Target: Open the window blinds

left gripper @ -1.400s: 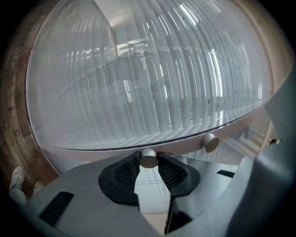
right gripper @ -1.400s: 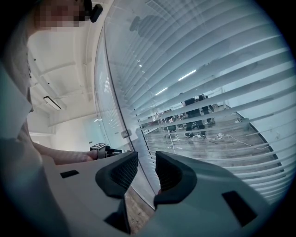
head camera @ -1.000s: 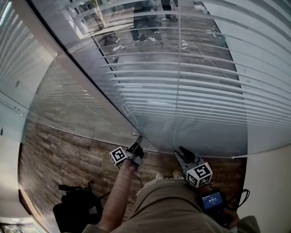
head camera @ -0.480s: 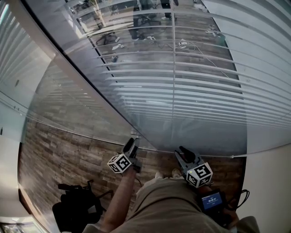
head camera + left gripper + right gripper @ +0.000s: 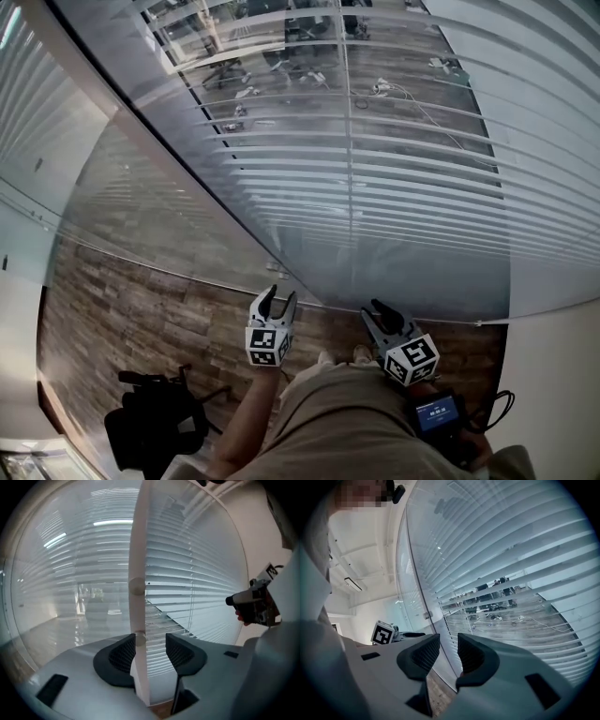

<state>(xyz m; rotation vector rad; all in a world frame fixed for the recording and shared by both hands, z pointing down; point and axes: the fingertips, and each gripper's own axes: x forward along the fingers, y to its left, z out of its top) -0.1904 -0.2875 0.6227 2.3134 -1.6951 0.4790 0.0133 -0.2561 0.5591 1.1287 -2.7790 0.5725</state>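
Rolling over since before, the left gripper (image 5: pixel 278 300) now shows its marker cube on top, and its jaws have just been opening. They stand wide apart, with a white rod (image 5: pixel 139 550) between them, not squeezed. The right gripper (image 5: pixel 380 315) is a little open and holds nothing. The blinds (image 5: pixel 403 178) hang at twelve o'clock.

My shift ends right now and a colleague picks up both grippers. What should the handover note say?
Left gripper: open. Its jaws have just been opening, and the white rod stands between them, not clamped.
Right gripper: open, empty, beside the left one and pointing at the window.
Blinds: down over the glass, with the slats tilted enough to show the room beyond.
Done: the slats look partly turned open.
Left: probably regrip the rod and twist further if a fuller opening is wanted.
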